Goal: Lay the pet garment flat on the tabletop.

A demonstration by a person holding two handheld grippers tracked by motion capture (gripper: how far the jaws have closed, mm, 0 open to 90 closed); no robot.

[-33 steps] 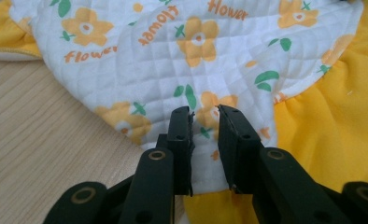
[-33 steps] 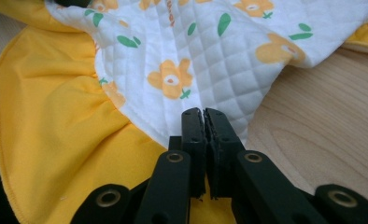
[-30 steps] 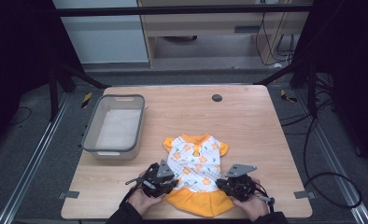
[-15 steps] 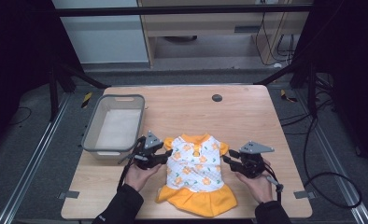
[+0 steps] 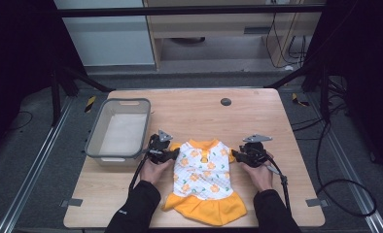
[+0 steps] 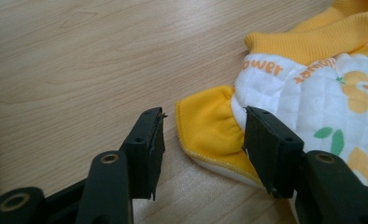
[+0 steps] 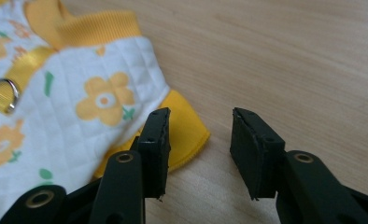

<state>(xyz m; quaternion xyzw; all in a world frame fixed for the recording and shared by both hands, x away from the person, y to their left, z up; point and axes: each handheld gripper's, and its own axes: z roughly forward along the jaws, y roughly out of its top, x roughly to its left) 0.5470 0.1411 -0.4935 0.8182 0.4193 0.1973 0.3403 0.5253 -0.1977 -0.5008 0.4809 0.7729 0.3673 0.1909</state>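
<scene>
The wooden bench point(image 5: 199, 114) carries three things. Largest is the dress point(image 5: 202, 180), lying flat at the near middle: a white quilted body with orange flowers, an orange collar toward the far side, short orange sleeves at each side and an orange frill at the near edge. A grey bin point(image 5: 119, 128) stands at the bench's left, just beyond and left of the dress, open side up. A small dark disc point(image 5: 225, 101) sits near the far edge, well apart from the rest.

The left gripper point(image 5: 172, 155), held in the person's left hand point(image 5: 153, 169), is at the dress's left sleeve. In the left gripper view the gripper point(image 6: 203, 140) has its jaws wide apart with the left sleeve point(image 6: 205, 128) lying on the wood between them; neither jaw presses the cloth, so it holds nothing.

The right gripper point(image 5: 237, 156), in the right hand point(image 5: 260, 174), is at the dress's right sleeve. In the right gripper view this gripper point(image 7: 198, 147) also has its jaws spread wide and grips nothing: the right sleeve point(image 7: 184, 128) passes behind one jaw and its rounded edge ends in the gap, with bare wood beside the other jaw. A metal ring point(image 7: 2, 91) on an orange strap shows on the dress.
</scene>
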